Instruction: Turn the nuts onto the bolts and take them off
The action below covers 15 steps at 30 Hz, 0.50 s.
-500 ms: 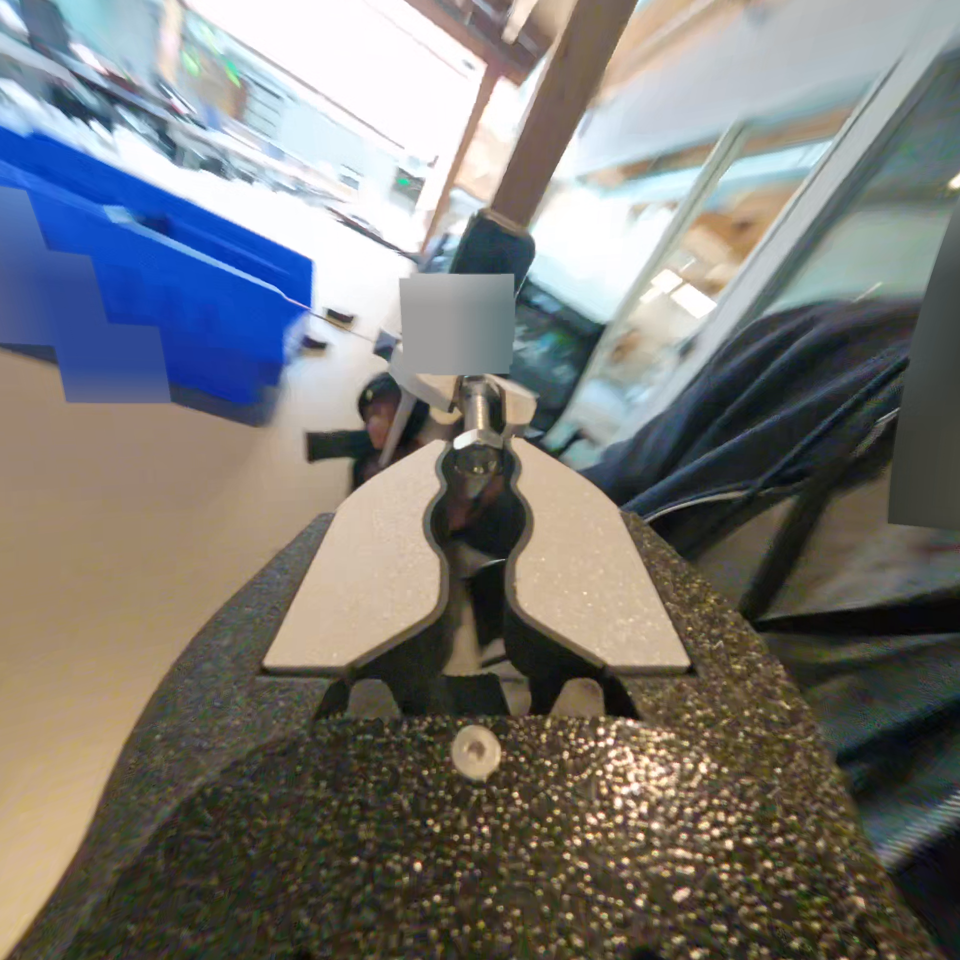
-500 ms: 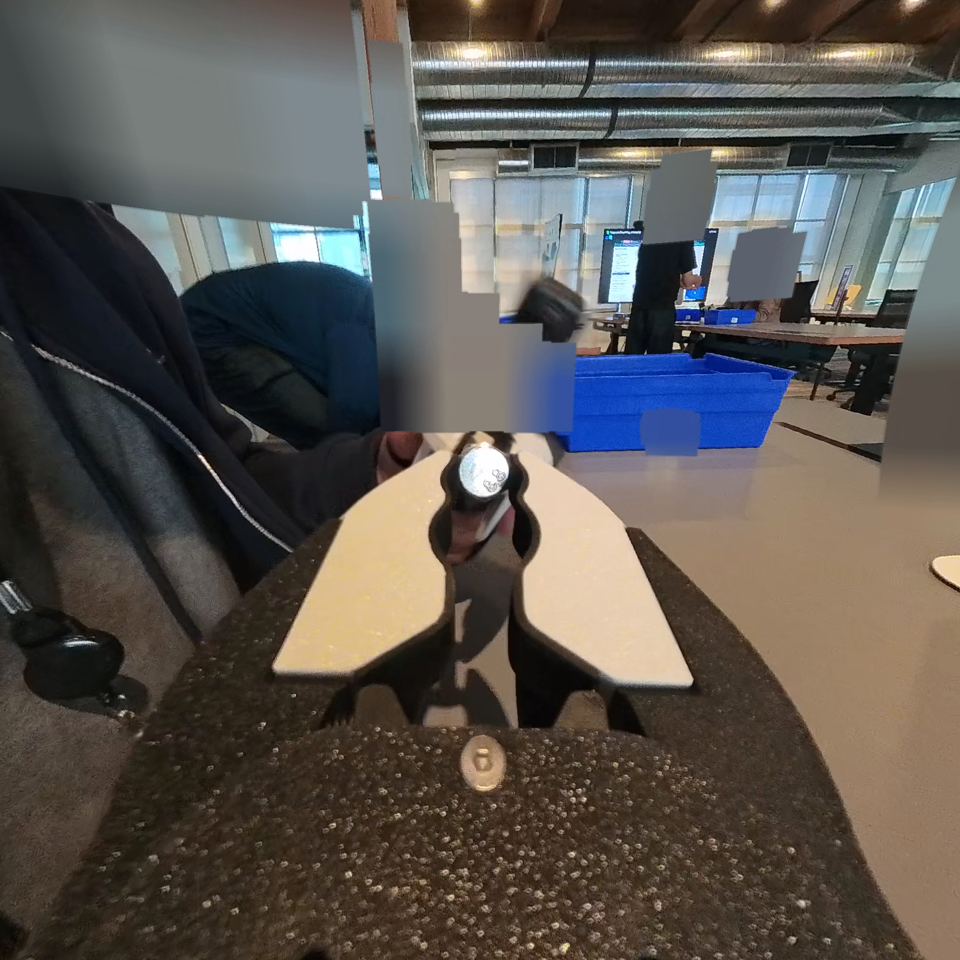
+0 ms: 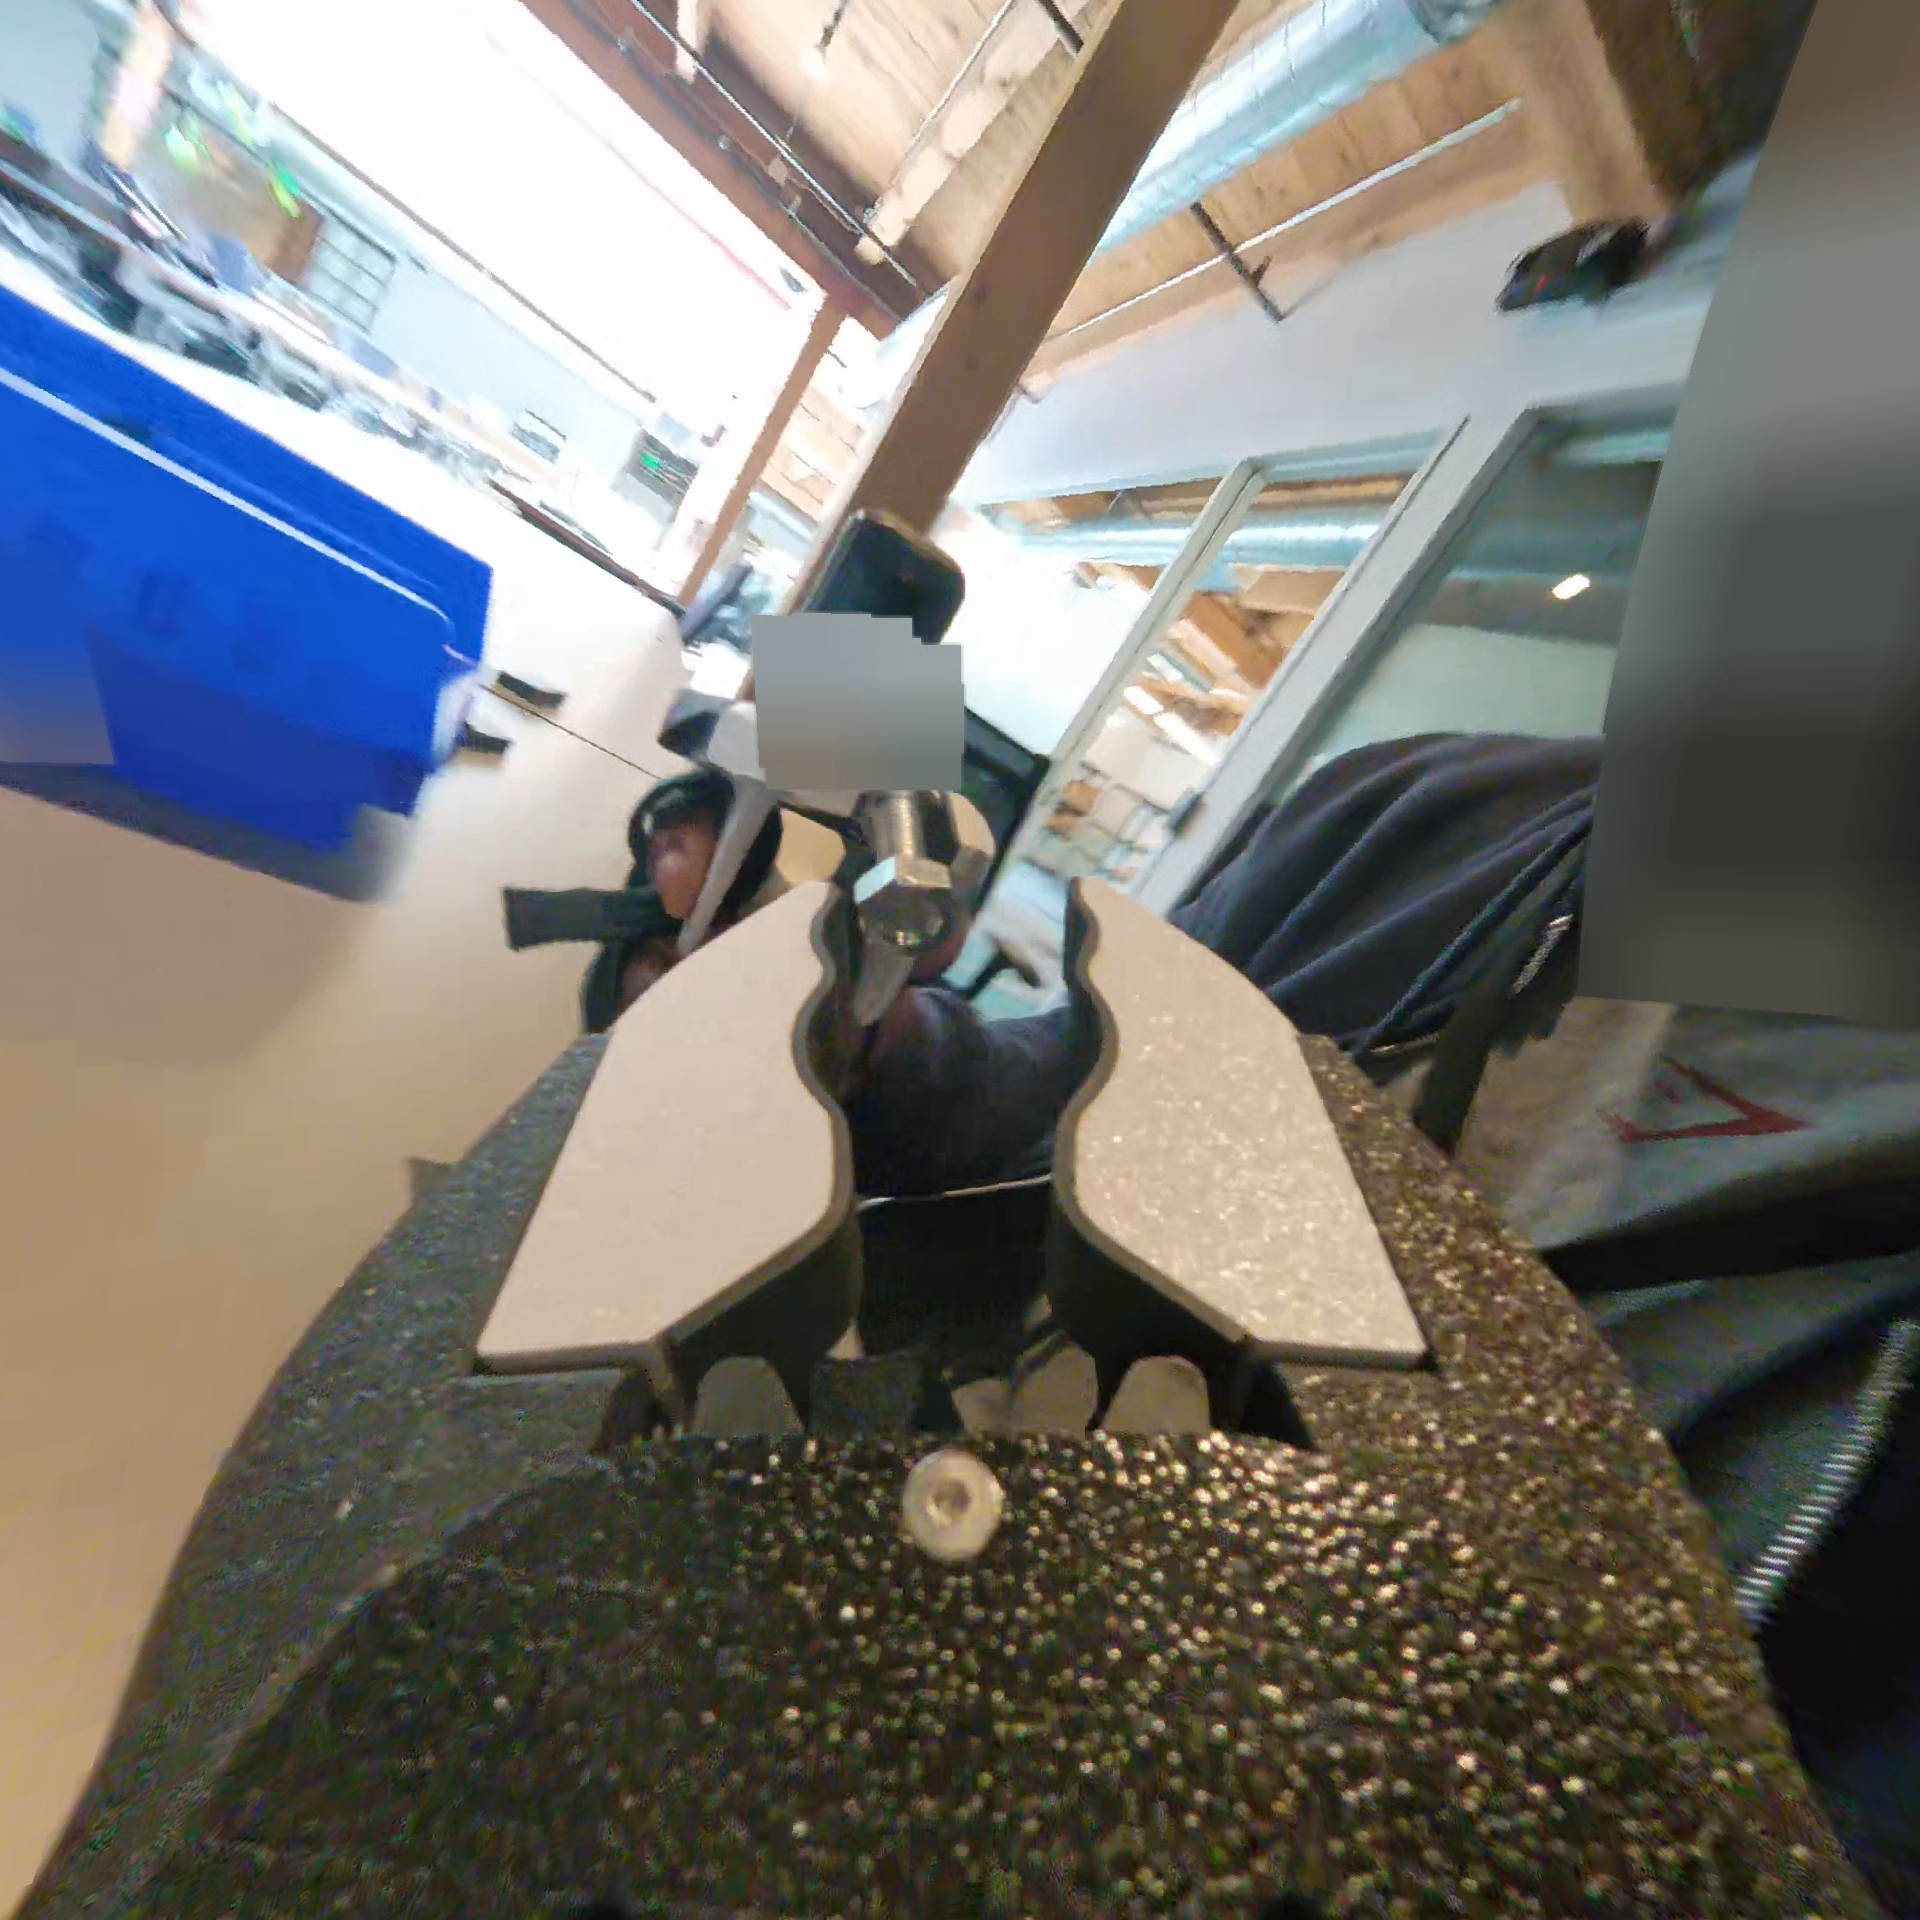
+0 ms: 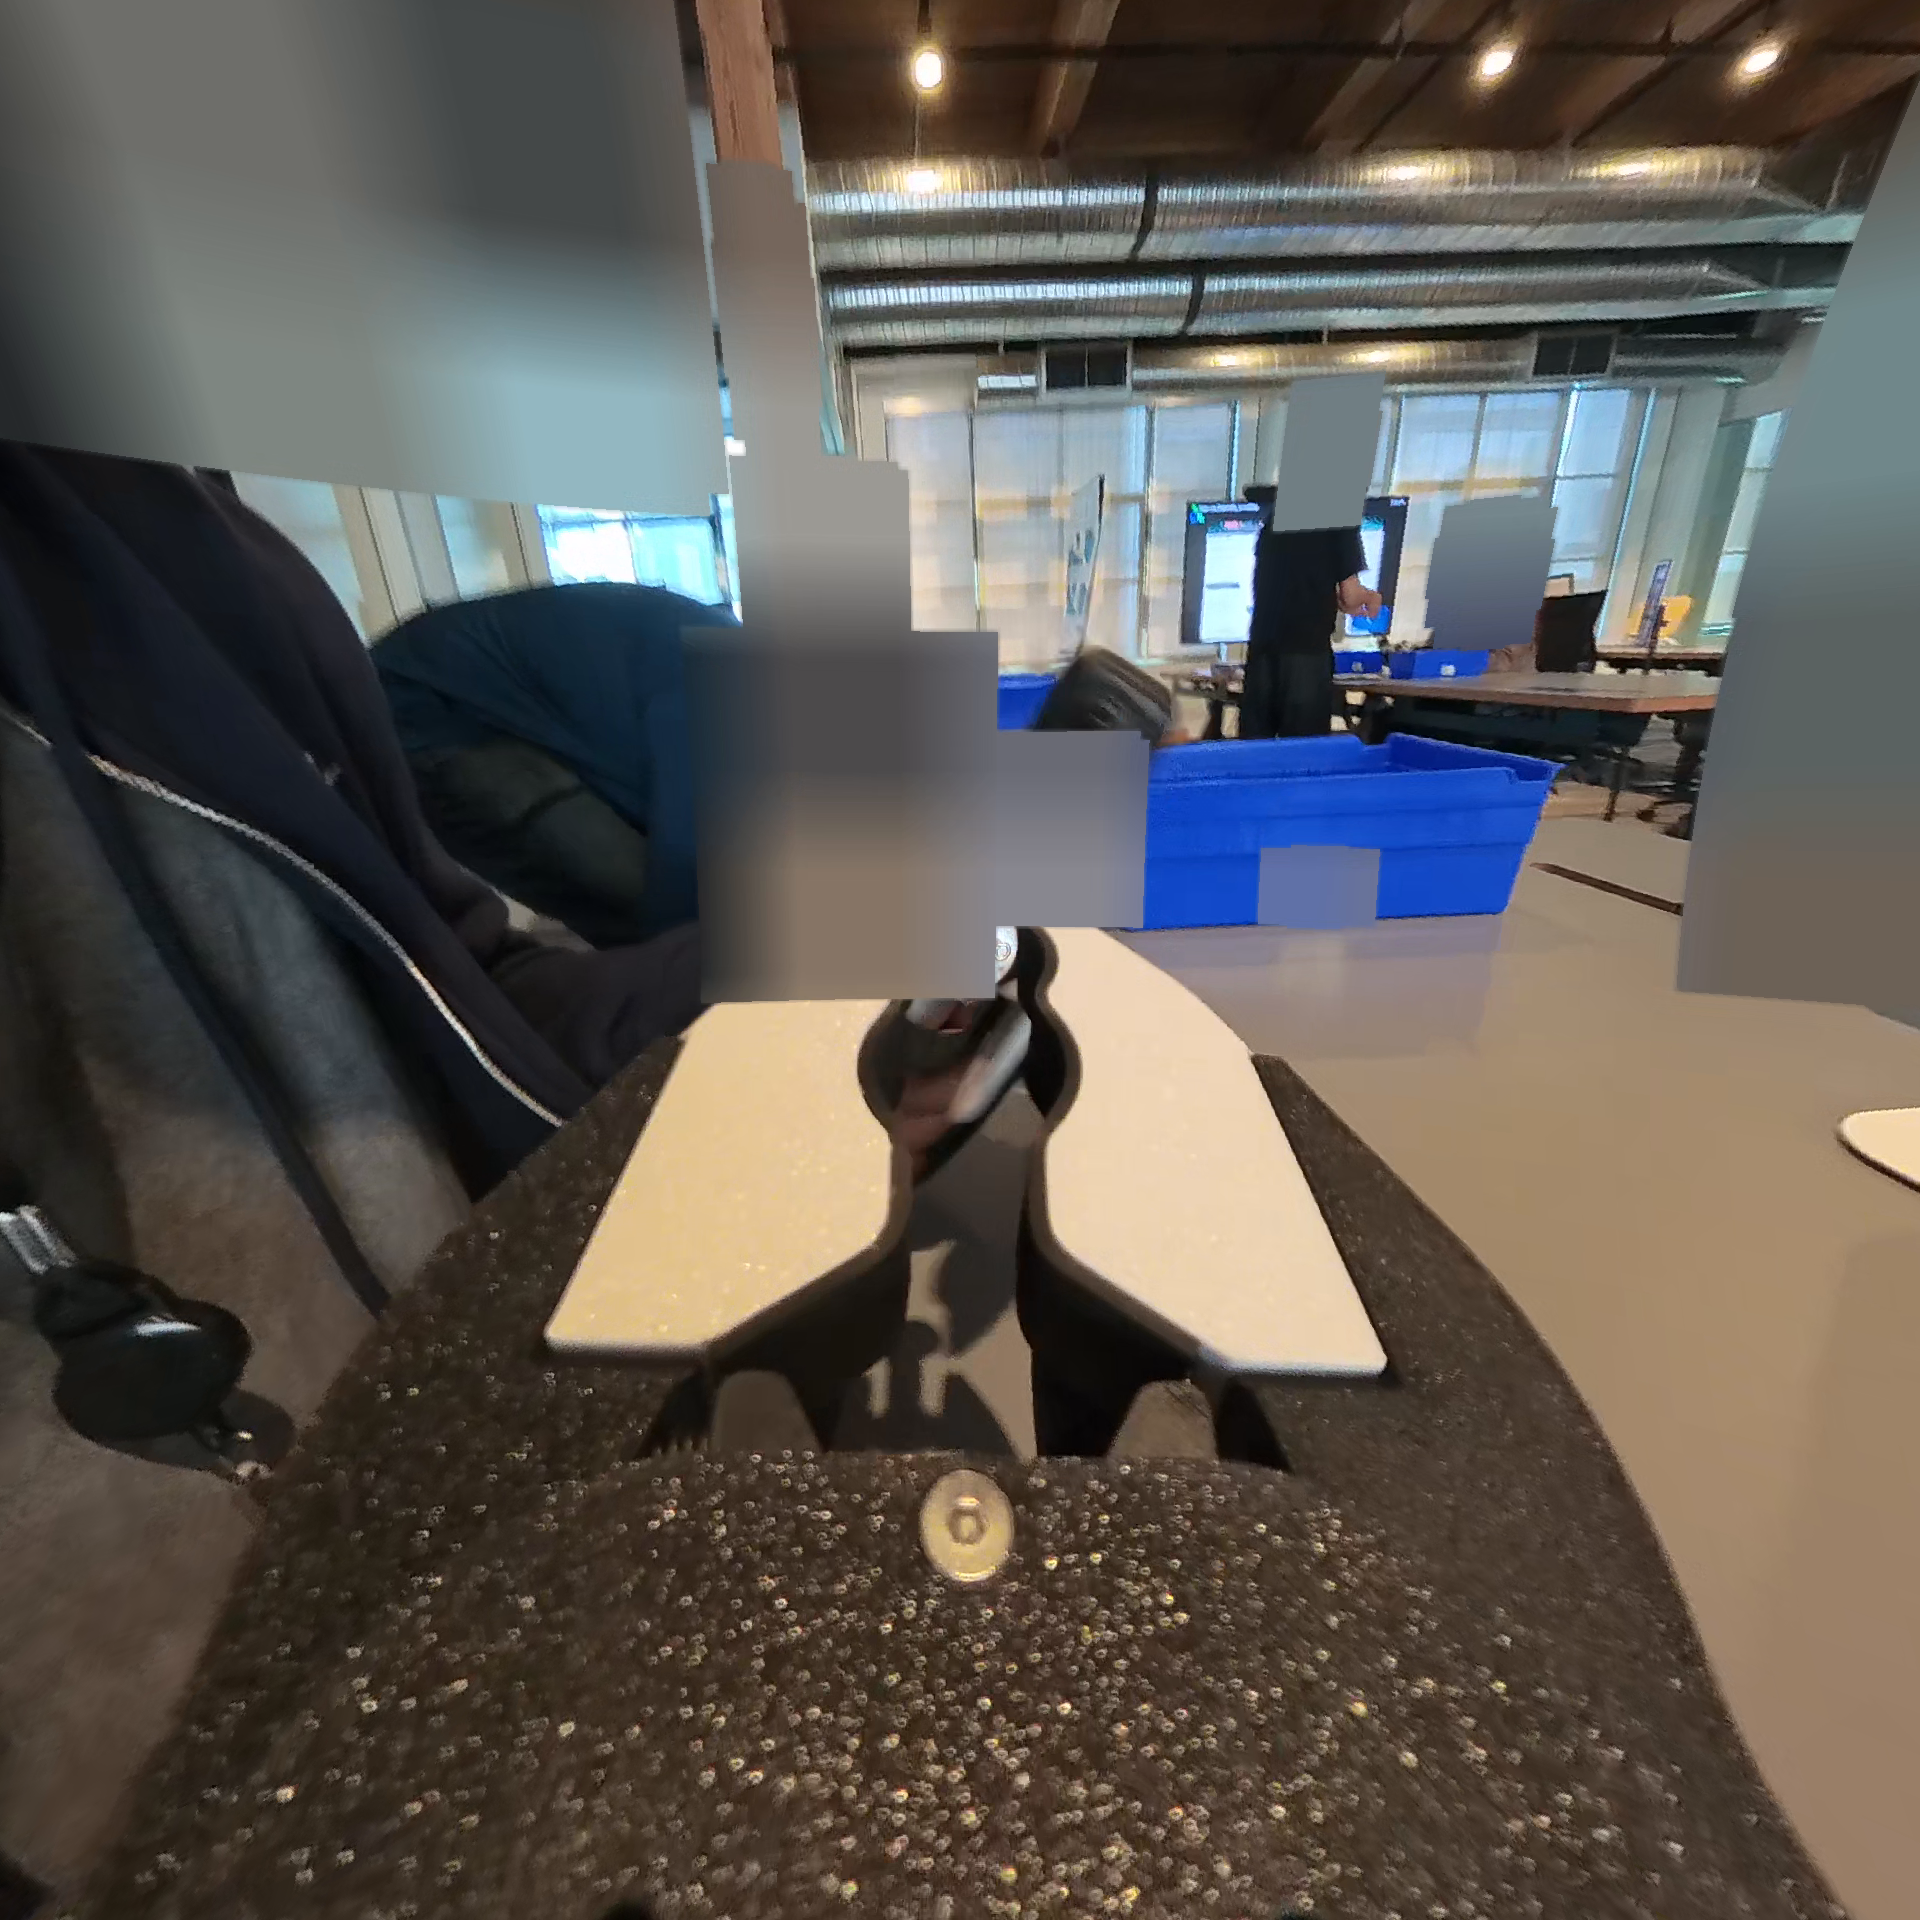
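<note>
Resting behind everything in both views, the pale table (image 4: pixel 1558 1195) carries a blue bin (image 4: pixel 1340 831) well back from the work, and a person's dark jacket (image 3: pixel 1403 883) fills the near side. In front of that, the left gripper (image 3: pixel 945 914) stands with its jaws spread wide, gripping nothing; the nut (image 3: pixel 902 902) sits just between its tips, nearer one finger, threaded on the bolt (image 3: pixel 906 826) that runs away toward the other tool. The right gripper (image 4: pixel 961 1039) has its jaws drawn close, and the bolt's head looks pinched at the tips, though a blurred patch covers most of it, so the hold is a judgement, not a certainty. The step in hand looks like a re-grip between turns. To do it well, centre the open jaws squarely over two opposite flats of the nut before closing, keep the bolt's axis in line with the wrist's roll, and hold the right side dead steady so the thread does not bind or cross.
</note>
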Tool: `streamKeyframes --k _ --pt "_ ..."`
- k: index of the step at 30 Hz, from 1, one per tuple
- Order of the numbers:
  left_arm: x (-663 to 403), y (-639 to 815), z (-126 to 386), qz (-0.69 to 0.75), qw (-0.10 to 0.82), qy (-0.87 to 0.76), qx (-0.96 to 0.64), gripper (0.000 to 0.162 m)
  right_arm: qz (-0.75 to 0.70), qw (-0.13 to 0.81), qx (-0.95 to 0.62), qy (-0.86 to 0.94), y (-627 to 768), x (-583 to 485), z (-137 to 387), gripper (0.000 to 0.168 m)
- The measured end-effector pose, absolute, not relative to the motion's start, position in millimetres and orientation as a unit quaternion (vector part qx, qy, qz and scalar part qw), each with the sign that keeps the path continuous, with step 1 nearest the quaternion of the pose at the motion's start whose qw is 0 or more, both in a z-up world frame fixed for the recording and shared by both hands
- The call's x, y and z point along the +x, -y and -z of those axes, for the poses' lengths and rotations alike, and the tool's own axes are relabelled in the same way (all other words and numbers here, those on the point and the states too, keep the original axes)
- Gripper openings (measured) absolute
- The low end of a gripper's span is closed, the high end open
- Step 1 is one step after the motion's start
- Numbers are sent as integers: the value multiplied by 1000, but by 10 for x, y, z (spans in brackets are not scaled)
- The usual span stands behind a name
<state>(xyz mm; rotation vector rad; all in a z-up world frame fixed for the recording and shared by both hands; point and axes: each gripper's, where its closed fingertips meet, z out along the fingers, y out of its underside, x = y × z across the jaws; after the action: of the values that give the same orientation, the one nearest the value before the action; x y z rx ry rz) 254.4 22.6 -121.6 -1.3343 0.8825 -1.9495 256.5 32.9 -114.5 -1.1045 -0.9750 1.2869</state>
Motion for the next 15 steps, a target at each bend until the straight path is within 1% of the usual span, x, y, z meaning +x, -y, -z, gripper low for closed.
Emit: streamKeyframes --k 1,3,6,8,11,15 --pt "2546 -259 1214 712 342 -345 -507 43 -551 558 -467 409 -333 2575 1136 17" --pt "2536 -349 1218 644 432 -373 -510 44 -557 556 -465 405 -334 2586 1125 17" --pt "2502 -416 1172 523 564 -422 -481 41 -563 553 -463 403 -330 2588 1121 18" --pt "2501 -362 1154 451 620 -463 -444 37 -564 553 -462 403 -327 2587 1119 17" --pt "2523 -293 1159 383 658 -502 -410 32 -566 552 -462 403 -325 2586 1118 17" --pt "2562 -295 1213 347 667 -518 -407 32 -568 549 -460 406 -309 2575 1122 17"
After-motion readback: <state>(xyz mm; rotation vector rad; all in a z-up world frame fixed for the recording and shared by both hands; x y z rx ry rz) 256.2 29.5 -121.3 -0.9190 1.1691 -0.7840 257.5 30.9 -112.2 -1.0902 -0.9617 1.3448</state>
